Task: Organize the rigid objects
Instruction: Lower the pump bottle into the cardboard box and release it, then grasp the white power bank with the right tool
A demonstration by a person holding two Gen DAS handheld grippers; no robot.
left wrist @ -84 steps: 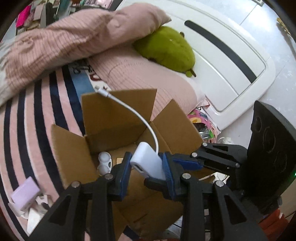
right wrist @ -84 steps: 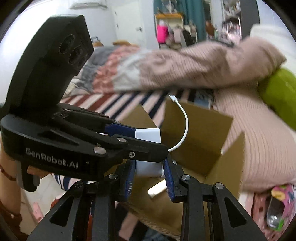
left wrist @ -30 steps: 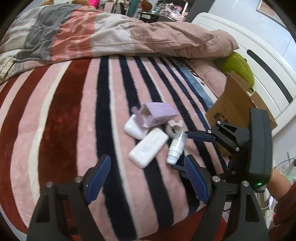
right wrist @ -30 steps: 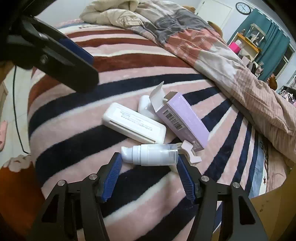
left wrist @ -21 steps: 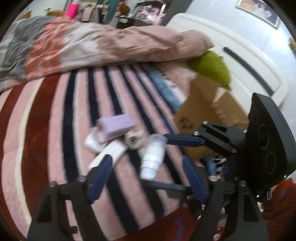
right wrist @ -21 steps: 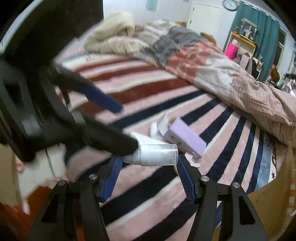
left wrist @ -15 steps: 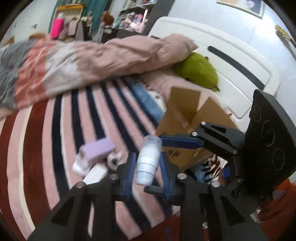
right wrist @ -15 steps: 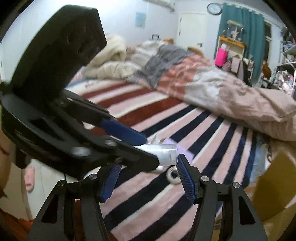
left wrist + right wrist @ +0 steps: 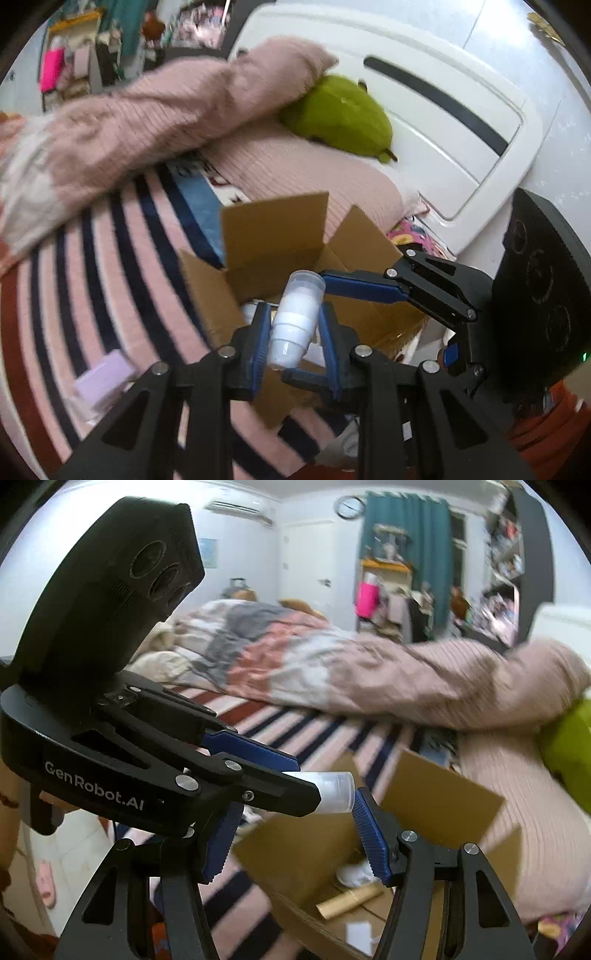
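My left gripper is shut on a small white pump bottle with a clear cap and holds it above the open cardboard box. The bottle's cap shows in the right wrist view, sticking out past the left gripper's finger. My right gripper is open and empty beside the bottle; its blue pads stand well apart. The box holds white items and a cardboard tube.
The box sits on a striped pink, navy and red blanket. A lilac carton lies on the blanket at left. A pink quilt, a green plush and a white headboard lie behind the box.
The right gripper lifted the bottle off the blanket, the left gripper closed on it, and the right gripper let go. Both swung over to the cardboard box.
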